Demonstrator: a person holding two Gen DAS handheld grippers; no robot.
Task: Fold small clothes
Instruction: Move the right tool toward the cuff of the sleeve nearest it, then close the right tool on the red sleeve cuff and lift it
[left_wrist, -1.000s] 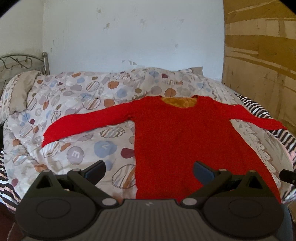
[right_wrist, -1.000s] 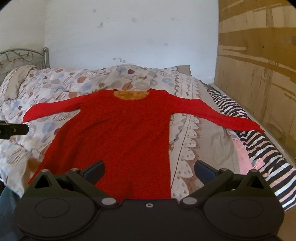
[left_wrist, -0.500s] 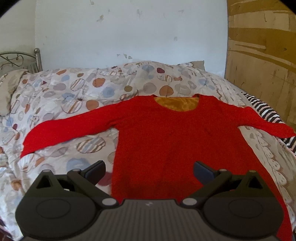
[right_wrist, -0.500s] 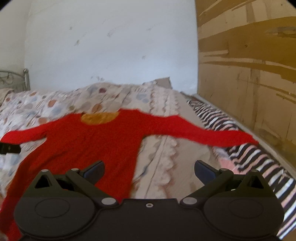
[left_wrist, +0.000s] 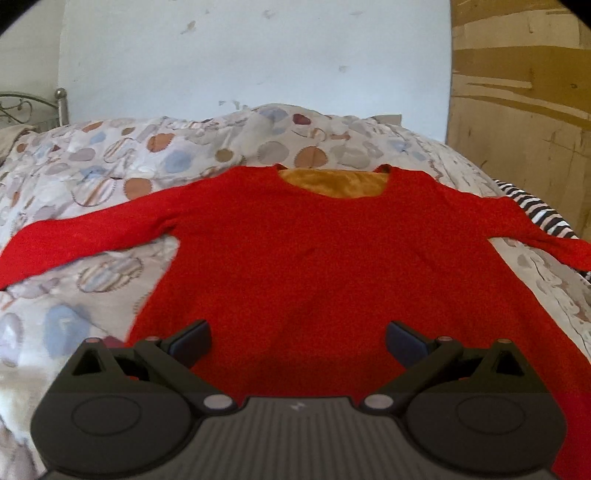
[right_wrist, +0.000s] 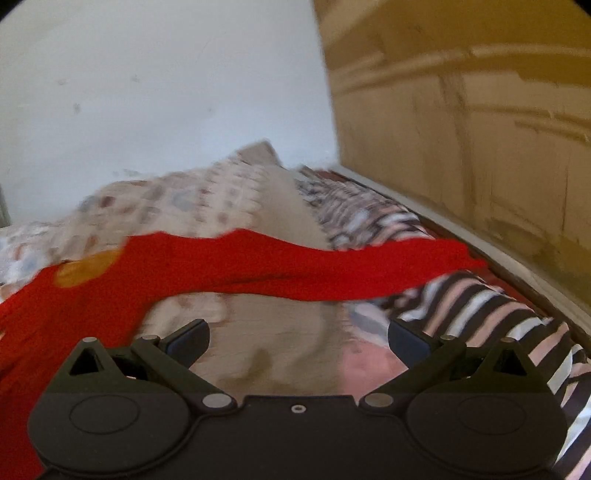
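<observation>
Two claws, both with jaws spread wide and holding nothing: the left gripper (left_wrist: 297, 338) hovers low over the hem end of a red long-sleeved top (left_wrist: 332, 258), whose body fills the space between and ahead of its fingers, while the right gripper (right_wrist: 298, 338) points at bare quilt with the garment's right sleeve (right_wrist: 332, 266) stretched across just ahead of its tips. Beyond the left claw the top lies flat, face up, sleeves out to either side, its mustard lining showing at the neckline (left_wrist: 334, 182) on the far side. Under everything is a spotted quilt (left_wrist: 110, 162); a striped blanket (right_wrist: 480, 306) lies ahead and right of the right claw, beside a wooden panel (right_wrist: 480, 110). The fabric looks soft, light and limp, probably fleece-lined, so it should drape and slide easily over the quilt. Sensible holds, I judge, are the sleeve cuff or shoulder seam, pinching only the garment's own layers.
</observation>
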